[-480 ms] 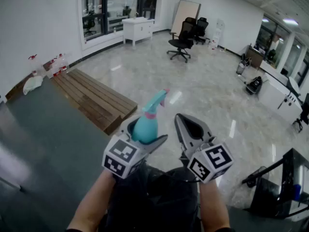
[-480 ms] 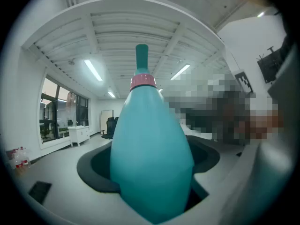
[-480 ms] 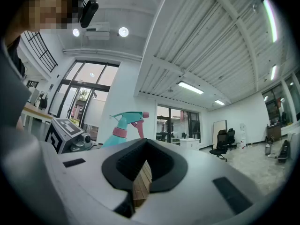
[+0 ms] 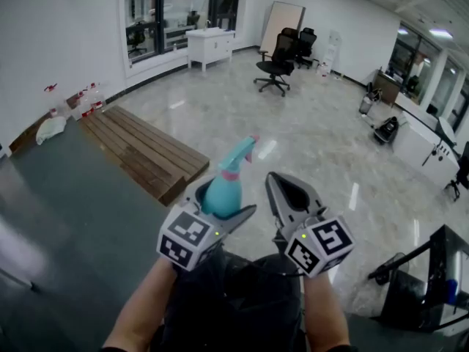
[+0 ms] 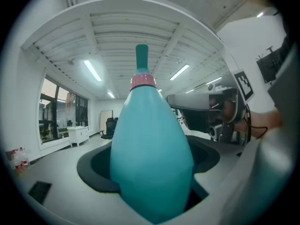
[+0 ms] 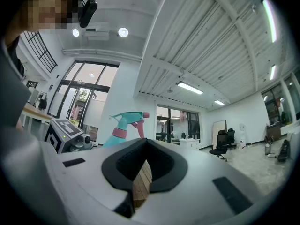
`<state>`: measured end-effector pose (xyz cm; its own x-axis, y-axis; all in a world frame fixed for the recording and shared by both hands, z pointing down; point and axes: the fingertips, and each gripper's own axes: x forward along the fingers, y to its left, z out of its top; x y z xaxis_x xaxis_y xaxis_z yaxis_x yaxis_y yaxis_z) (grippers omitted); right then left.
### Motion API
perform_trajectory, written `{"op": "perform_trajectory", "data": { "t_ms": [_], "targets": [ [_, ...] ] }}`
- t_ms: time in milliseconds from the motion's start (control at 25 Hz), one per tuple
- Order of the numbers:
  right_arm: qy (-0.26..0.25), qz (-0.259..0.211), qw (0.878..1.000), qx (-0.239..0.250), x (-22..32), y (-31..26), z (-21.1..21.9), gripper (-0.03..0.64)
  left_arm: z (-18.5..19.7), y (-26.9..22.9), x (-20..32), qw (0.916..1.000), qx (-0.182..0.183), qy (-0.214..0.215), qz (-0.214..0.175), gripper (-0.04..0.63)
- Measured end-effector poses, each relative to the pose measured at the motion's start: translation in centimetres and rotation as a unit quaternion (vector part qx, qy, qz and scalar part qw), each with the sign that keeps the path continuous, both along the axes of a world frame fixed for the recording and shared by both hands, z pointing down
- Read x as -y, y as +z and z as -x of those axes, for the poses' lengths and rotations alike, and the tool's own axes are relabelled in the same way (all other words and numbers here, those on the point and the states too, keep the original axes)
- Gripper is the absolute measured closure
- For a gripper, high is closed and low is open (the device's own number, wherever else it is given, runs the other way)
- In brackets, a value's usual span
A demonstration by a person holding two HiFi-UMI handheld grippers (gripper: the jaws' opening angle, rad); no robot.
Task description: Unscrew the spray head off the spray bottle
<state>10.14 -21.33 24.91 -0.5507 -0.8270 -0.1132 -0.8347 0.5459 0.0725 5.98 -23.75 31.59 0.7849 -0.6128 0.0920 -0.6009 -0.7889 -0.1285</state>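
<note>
A teal spray bottle [image 4: 221, 190] with a pink collar [image 5: 142, 81] and a teal spray head [image 4: 240, 151] points away from me, held up in the air. My left gripper [image 4: 222, 202] is shut on the bottle's body, which fills the left gripper view [image 5: 150, 158]. My right gripper [image 4: 283, 188] hovers just to the right of the bottle, apart from it, jaws shut with nothing between them. In the right gripper view the spray head [image 6: 127, 120] shows to the left, past the closed jaws of my right gripper [image 6: 145, 165].
A dark grey table [image 4: 66, 196] lies to the left. A wooden pallet [image 4: 143, 152] lies on the shiny floor ahead. Office chairs [image 4: 277, 64] and a white cabinet [image 4: 209, 42] stand far off. A black stand [image 4: 418, 284] is at the lower right.
</note>
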Motion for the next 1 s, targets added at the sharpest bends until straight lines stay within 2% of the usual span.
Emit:
{"op": "perform_trajectory", "data": {
  "t_ms": [480,1000],
  "targets": [
    [-0.005,0.002,1.000,0.000,-0.1,0.0,0.1,0.609,-0.2,0.1,0.1,1.0000,0.002,-0.001,0.000,0.169],
    [-0.047,-0.007,0.999,0.024,-0.8,-2.4,2.4,0.608,-0.5,-1.1,1.2,0.9998,0.009,-0.001,-0.016,0.169]
  ]
}}
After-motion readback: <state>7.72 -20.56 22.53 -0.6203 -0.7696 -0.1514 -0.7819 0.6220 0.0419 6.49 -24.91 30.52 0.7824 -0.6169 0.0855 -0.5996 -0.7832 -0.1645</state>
